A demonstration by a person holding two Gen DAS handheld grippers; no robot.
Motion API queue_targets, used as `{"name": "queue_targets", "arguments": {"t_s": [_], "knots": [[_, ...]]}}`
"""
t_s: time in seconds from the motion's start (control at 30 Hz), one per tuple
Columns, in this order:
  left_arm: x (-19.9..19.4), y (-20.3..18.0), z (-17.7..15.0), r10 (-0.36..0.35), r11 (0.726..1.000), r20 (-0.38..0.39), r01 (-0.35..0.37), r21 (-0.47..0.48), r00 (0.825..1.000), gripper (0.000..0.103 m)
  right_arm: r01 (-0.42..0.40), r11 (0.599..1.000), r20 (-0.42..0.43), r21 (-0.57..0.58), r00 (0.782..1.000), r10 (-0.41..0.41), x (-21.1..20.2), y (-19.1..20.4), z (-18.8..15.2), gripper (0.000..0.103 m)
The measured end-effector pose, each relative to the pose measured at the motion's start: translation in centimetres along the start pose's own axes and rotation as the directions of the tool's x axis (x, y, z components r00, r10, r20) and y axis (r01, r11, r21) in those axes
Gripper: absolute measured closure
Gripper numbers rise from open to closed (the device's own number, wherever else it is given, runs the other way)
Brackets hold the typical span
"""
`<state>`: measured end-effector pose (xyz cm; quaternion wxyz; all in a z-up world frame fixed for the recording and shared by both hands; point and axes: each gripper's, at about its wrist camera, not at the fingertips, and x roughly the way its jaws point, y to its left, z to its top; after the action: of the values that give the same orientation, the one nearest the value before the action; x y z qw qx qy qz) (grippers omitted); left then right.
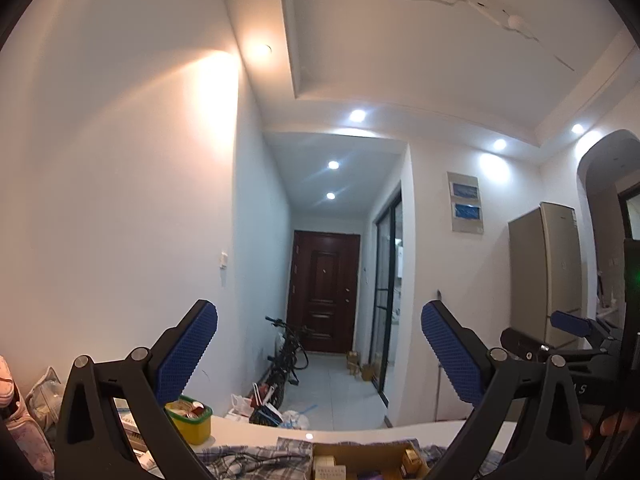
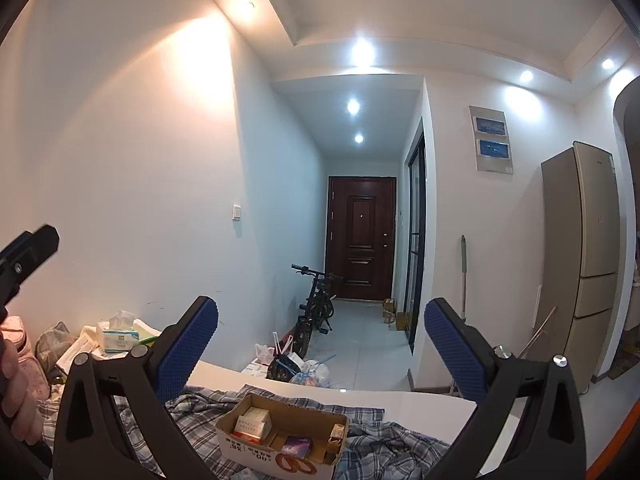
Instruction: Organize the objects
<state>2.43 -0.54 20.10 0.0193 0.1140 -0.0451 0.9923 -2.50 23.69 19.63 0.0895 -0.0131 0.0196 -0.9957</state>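
Cardboard box (image 1: pixel 360 456) with small packets inside sits on a checked cloth (image 1: pixel 256 458) at the near edge of the white worktop (image 1: pixel 360 432); in the left wrist view only its top rim shows. The left gripper (image 1: pixel 320 356) is released, jaws wide and holding nothing, pointing over the box toward the hallway. A yellow tub (image 1: pixel 190 420) stands by the left edge, close under the left finger; a careless drop could knock it.

From the right wrist view the box (image 2: pixel 280 436) is plainer, packets loose inside. The right gripper (image 2: pixel 322 354) is likewise spread and bare. I judge the loose cloth (image 2: pixel 384 444) the main hazard: a finger snagging it could drag the box. The other gripper sits close at the left, so the two could collide.
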Motion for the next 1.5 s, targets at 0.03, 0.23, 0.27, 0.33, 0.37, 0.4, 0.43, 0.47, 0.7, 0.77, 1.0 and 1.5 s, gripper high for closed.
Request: {"name": "queue_targets", "arguments": {"t_s": [0.03, 0.23, 0.27, 0.33, 0.37, 0.4, 0.43, 0.47, 0.7, 0.77, 1.0, 1.5], "knots": [[0.0, 0.0, -0.1, -0.012, 1.000, -0.015, 0.012, -0.001, 1.000, 0.000, -0.004, 1.000, -0.001, 0.005, 1.000, 0.004, -0.3, -0.1, -0.1, 0.000], [0.4, -0.4, -2.3, -0.043, 0.999, -0.129, 0.044, 0.008, 0.991, 0.000, -0.037, 0.999, -0.057, -0.005, 0.998, 0.037, -0.9, 0.6, -1.9, 0.000], [0.6, -0.3, -2.8, -0.040, 0.999, -0.148, 0.041, 0.002, 0.988, 0.000, -0.039, 0.999, -0.071, -0.036, 0.997, 0.036, -0.8, 1.1, -2.4, 0.000], [1.0, 0.0, -4.0, -0.027, 0.999, -0.184, 0.023, -0.021, 0.983, 0.000, -0.035, 0.996, -0.086, -0.080, 0.996, 0.028, -0.8, 1.9, -3.4, 0.000], [1.3, 0.1, -4.6, -0.020, 0.999, -0.209, 0.013, -0.032, 0.978, 0.000, -0.043, 0.996, -0.104, -0.083, 0.994, 0.035, -0.6, 2.2, -4.0, 0.000], [1.7, 0.3, -5.3, -0.021, 0.999, -0.240, 0.011, -0.042, 0.971, 0.000, -0.064, 0.995, -0.128, -0.074, 0.990, 0.054, -0.4, 2.2, -4.5, 0.000], [2.2, 0.3, -5.8, -0.031, 0.999, -0.268, 0.018, -0.051, 0.963, 0.000, -0.094, 0.994, -0.159, -0.061, 0.984, 0.083, -0.1, 2.3, -5.0, 0.000], [2.7, 0.5, -6.6, -0.048, 0.998, -0.311, 0.030, -0.062, 0.949, 0.000, -0.128, 0.991, -0.198, -0.041, 0.973, 0.117, 0.3, 2.3, -5.6, 0.000], [3.4, -0.3, -9.4, -0.042, 0.999, -0.378, 0.050, 0.010, 0.925, 0.000, -0.145, 0.989, -0.310, -0.002, 0.941, 0.137, 1.4, 2.0, -8.3, 0.000], [4.1, -0.3, -9.3, -0.060, 0.998, -0.401, 0.067, 0.004, 0.914, 0.000, -0.137, 0.990, -0.319, -0.022, 0.940, 0.123, 1.6, 1.8, -8.1, 0.000], [5.3, 1.8, -5.8, -0.097, 0.994, -0.429, 0.070, -0.079, 0.898, 0.000, -0.084, 0.995, -0.211, 0.051, 0.973, 0.093, -1.0, -1.2, -3.0, 0.000], [6.0, 0.9, -14.3, -0.097, 0.993, -0.639, 0.120, -0.007, 0.763, 0.000, -0.025, 0.996, -0.374, 0.089, 0.926, 0.057, 2.5, -0.5, -9.2, 0.000]]}}
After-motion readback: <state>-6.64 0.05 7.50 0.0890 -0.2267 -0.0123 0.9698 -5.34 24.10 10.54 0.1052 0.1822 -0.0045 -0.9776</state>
